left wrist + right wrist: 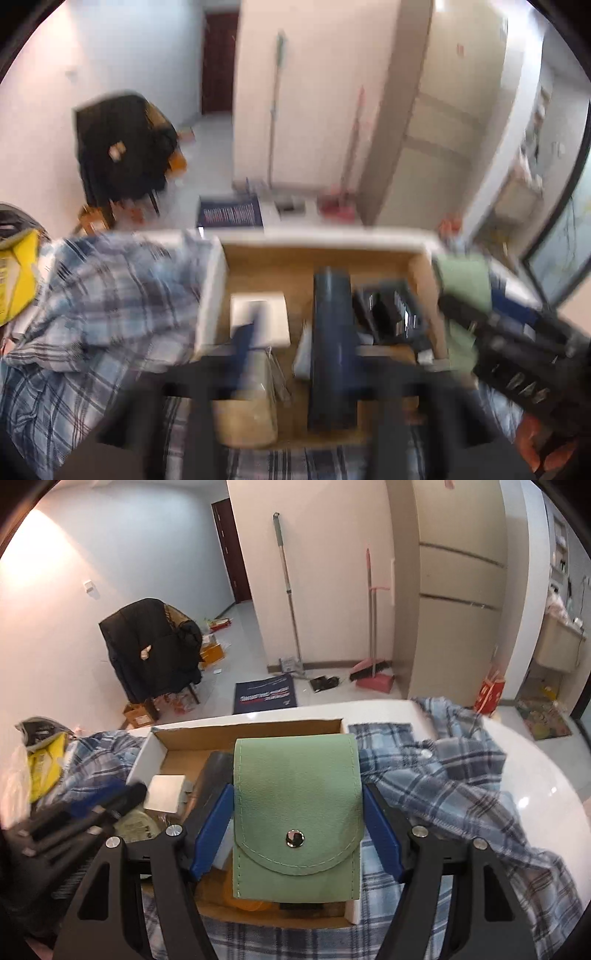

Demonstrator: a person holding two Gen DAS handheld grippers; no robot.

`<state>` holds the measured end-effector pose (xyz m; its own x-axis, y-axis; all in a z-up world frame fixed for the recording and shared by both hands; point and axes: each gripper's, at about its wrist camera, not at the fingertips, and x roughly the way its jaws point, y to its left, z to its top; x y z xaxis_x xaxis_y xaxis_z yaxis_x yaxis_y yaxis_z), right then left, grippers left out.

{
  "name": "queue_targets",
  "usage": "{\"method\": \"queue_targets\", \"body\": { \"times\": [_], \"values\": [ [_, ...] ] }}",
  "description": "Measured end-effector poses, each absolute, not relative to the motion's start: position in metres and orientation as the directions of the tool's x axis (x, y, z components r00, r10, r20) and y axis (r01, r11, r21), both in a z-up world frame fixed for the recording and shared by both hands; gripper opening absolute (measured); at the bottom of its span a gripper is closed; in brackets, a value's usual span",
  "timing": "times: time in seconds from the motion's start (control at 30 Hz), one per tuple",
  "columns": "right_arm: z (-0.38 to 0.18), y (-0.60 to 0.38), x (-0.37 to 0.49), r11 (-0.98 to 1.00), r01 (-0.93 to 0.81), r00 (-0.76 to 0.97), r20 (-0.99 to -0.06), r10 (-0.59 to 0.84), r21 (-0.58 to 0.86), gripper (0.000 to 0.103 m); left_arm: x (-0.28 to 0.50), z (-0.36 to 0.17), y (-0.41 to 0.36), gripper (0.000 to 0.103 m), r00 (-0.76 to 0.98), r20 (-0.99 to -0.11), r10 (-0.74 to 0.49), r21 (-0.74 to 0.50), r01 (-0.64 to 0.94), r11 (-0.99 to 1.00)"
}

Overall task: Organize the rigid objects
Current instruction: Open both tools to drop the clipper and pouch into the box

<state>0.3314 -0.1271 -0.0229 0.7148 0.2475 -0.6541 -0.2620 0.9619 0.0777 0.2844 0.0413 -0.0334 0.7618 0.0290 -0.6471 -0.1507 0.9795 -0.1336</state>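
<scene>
My right gripper point(297, 821) is shut on a green pouch point(297, 812) with a metal snap, held over the right end of an open cardboard box point(255, 726). The pouch point(465, 284) and that gripper also show at the right of the blurred left wrist view. My left gripper point(295, 354) is open over the box point(317, 254), its blue fingers point(243, 343) apart and empty. Inside the box lie a white square box point(258, 317), a dark long case point(332, 347), a beige packet point(247, 417) and a dark ribbed item point(388, 310).
A blue plaid shirt point(443, 775) is spread over the white table point(546, 775) under and around the box. A yellow bag point(44, 768) lies at the left. Beyond the table stand a chair with a black jacket point(147, 646), a doormat point(264, 694), a mop and a broom.
</scene>
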Motion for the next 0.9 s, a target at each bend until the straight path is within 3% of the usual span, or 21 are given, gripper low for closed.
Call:
{"method": "queue_targets", "body": {
  "times": [0.03, 0.13, 0.27, 0.63, 0.7, 0.77, 0.9],
  "values": [
    [-0.023, -0.126, 0.331, 0.961, -0.268, 0.715, -0.652, 0.251, 0.075, 0.069, 0.272, -0.027, 0.044, 0.102, 0.825, -0.560, 0.079, -0.138, -0.187, 0.973],
    [-0.025, -0.126, 0.334, 0.956, -0.277, 0.702, -0.658, 0.273, 0.100, 0.069, 0.247, -0.011, 0.041, 0.103, 0.909, -0.395, 0.132, -0.131, -0.198, 0.971],
    [-0.032, -0.120, 0.335, 0.954, -0.288, 0.697, -0.665, 0.267, 0.081, 0.069, 0.238, 0.001, 0.037, 0.103, 0.933, -0.334, 0.132, -0.091, -0.172, 0.981],
    [-0.053, -0.105, 0.341, 0.929, -0.340, 0.603, -0.725, 0.333, 0.144, 0.071, 0.247, -0.002, 0.041, 0.103, 0.921, -0.380, 0.088, -0.119, -0.143, 0.983],
    [-0.051, -0.109, 0.340, 0.934, -0.325, 0.623, -0.708, 0.332, 0.151, 0.089, 0.245, 0.000, 0.041, 0.103, 0.927, -0.363, 0.090, -0.125, -0.145, 0.982],
    [-0.045, -0.115, 0.337, 0.935, -0.312, 0.652, -0.678, 0.340, 0.169, 0.096, 0.241, 0.005, 0.041, 0.103, 0.932, -0.350, 0.093, -0.125, -0.144, 0.982],
    [-0.029, -0.126, 0.331, 0.921, -0.324, 0.653, -0.654, 0.382, 0.215, 0.096, 0.220, 0.040, 0.043, 0.103, 0.948, -0.307, 0.080, -0.147, -0.130, 0.981]
  ]
}}
